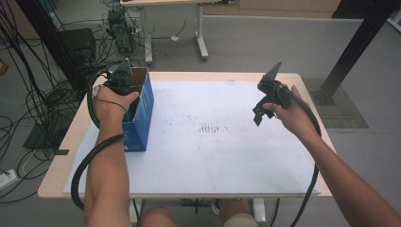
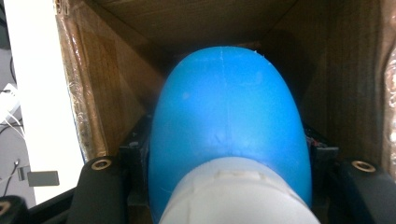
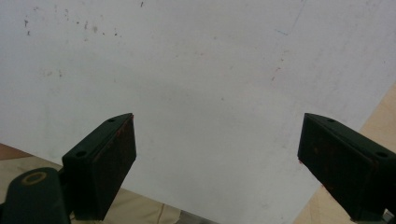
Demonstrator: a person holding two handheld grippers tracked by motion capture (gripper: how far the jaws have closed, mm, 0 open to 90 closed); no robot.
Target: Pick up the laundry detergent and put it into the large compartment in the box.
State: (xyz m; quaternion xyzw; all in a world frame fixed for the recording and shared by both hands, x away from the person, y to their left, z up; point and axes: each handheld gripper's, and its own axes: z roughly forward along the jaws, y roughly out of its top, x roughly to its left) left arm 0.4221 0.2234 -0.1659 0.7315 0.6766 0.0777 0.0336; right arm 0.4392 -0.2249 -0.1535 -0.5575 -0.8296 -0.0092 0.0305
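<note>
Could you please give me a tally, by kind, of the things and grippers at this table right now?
Blue cardboard box, open at the top: 1
Blue and white object, held inside the box by the left gripper: 1
White mat on the table: 1
Grippers, counting the left one and the open right gripper: 2
Total: 5

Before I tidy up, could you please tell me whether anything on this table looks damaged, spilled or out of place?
Nothing is spilled or broken. The white table mat carries dark scuff marks near its middle, and the open blue cardboard box stands at the mat's left edge. The left hand-held gripper holds a blue and white rounded plastic object inside it.
</note>
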